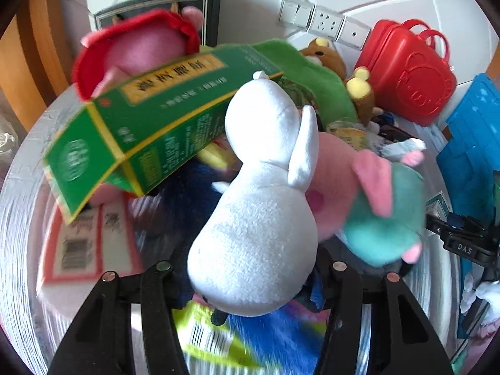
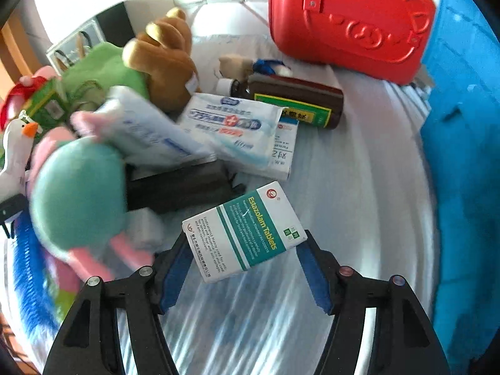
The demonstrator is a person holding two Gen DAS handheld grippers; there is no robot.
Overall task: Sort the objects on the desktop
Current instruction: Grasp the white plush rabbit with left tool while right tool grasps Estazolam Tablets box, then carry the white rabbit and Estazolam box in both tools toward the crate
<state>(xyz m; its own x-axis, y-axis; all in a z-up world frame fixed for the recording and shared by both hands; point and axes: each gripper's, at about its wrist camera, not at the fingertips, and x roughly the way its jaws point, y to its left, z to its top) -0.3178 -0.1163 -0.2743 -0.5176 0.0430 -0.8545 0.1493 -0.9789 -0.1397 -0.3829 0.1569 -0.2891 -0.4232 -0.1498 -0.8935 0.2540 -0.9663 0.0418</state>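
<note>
My left gripper (image 1: 247, 284) is shut on a white plush goose (image 1: 259, 218), its body squeezed between the fingers. A green medicine box (image 1: 150, 115) leans over the pile behind it, beside a pink and red plush (image 1: 137, 47) and a teal and pink plush (image 1: 384, 222). My right gripper (image 2: 245, 268) is shut on a white and teal Estazolam Tablets box (image 2: 247, 231), which sits tilted between the blue pads (image 2: 175, 278). The goose also shows in the right wrist view (image 2: 18, 150) at the far left.
A red plastic case (image 2: 350, 15) stands at the back, a blue bin (image 2: 468, 156) at the right. A brown syrup bottle (image 2: 293, 103), white medicine boxes (image 2: 231, 128), a brown bear plush (image 2: 165, 56) and a black pouch (image 2: 181, 187) lie on the white table (image 2: 359, 187).
</note>
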